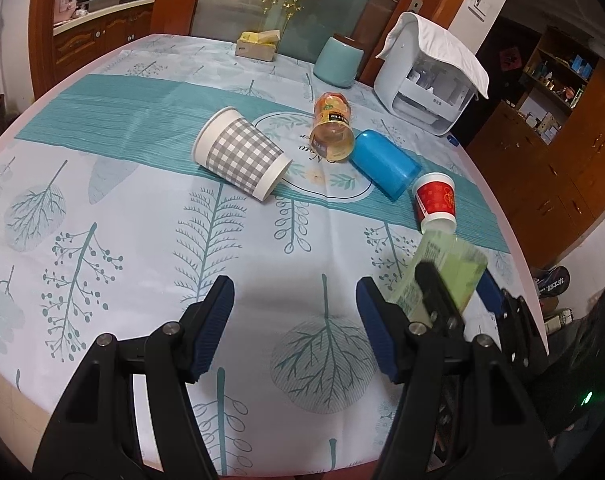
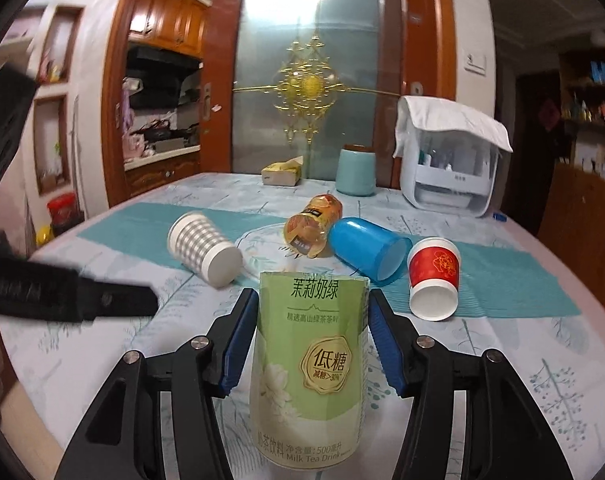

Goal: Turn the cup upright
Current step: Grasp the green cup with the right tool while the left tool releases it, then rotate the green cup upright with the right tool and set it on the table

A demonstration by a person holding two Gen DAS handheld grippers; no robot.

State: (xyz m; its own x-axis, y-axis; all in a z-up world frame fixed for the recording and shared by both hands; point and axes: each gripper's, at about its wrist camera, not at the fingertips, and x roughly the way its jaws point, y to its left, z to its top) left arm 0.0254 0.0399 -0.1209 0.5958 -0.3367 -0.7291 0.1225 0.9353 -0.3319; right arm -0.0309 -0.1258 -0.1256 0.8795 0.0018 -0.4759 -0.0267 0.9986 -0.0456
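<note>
My right gripper is shut on a green milk tea cup, held above the near table edge; it also shows in the left wrist view. My left gripper is open and empty over the tablecloth. Several cups lie on their sides mid-table: a grey checked paper cup, an orange clear cup, a blue plastic cup and a red paper cup.
A white appliance under a cloth, a teal canister and a tissue box stand at the table's far side. The patterned tablecloth covers the table.
</note>
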